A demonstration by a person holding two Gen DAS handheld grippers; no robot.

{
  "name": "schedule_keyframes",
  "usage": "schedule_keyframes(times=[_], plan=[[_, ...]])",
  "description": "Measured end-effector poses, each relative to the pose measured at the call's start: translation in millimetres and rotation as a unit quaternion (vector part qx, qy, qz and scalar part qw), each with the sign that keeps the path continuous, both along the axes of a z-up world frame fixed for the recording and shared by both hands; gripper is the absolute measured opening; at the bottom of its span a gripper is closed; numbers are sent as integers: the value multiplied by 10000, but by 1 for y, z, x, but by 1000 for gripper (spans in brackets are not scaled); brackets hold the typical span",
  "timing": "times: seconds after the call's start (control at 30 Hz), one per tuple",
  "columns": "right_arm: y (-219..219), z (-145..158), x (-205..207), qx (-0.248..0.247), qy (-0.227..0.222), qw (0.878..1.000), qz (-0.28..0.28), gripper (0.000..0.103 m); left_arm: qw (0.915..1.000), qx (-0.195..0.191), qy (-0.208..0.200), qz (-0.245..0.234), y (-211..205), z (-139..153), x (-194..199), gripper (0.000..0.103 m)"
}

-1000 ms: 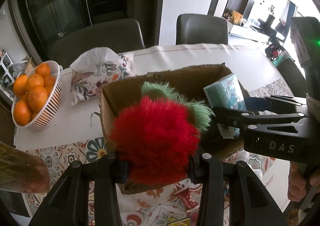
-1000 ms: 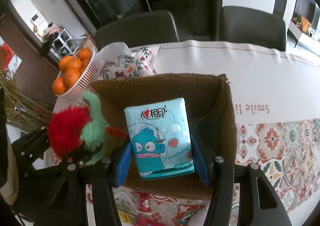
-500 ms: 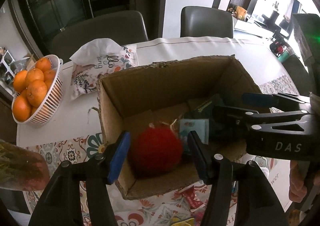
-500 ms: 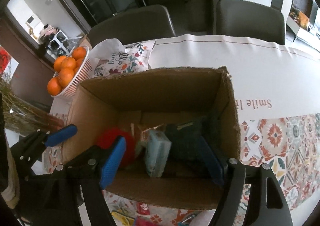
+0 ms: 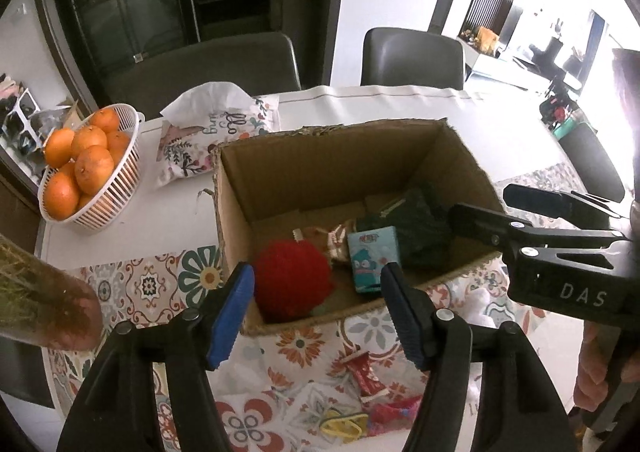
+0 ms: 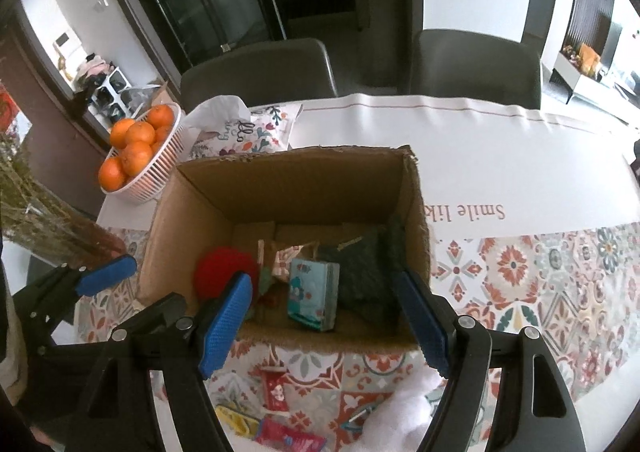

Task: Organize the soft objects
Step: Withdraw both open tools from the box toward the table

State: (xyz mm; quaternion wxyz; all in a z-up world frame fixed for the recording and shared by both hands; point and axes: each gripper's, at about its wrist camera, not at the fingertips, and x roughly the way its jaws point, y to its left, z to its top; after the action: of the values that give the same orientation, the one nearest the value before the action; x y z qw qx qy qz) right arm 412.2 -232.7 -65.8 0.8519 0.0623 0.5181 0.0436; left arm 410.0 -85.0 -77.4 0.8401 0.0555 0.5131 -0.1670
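An open cardboard box (image 5: 320, 172) (image 6: 280, 188) stands on the patterned tablecloth. Inside lie a red fluffy plush (image 5: 292, 276) (image 6: 220, 268), a blue cartoon tissue pack (image 5: 372, 256) (image 6: 312, 292) standing on edge, and a dark green cloth (image 5: 420, 224) (image 6: 360, 268). My left gripper (image 5: 317, 280) (image 6: 140, 292) hangs above the box's near left corner, its jaws opening with nothing held between them. My right gripper (image 6: 322, 284) (image 5: 496, 204) hovers open over the box's near right side, holding nothing.
A white basket of oranges (image 5: 92, 168) and a floral pouch (image 5: 216, 132) sit behind the box on the left. A dried plant (image 5: 40, 300) stands at the near left. Small wrappers and clips (image 5: 360, 372) lie before the box. Two grey chairs (image 5: 412, 56) line the far edge.
Both grippers opened and let go: the red plush and the tissue pack dropped into the box. Both grippers then drew back and up from the box.
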Motion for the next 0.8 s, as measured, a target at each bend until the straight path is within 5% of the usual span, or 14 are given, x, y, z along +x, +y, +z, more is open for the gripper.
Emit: schedule_keyframes(times=[0.33, 0.8], plan=[[-5, 17, -39, -53, -111, 9999, -119, 77, 9999, -9, -73, -89, -3, 17, -37, 68], [-18, 2, -85, -87, 206, 9994, -279, 77, 9992, 7, 354, -170, -12, 0, -77, 69]])
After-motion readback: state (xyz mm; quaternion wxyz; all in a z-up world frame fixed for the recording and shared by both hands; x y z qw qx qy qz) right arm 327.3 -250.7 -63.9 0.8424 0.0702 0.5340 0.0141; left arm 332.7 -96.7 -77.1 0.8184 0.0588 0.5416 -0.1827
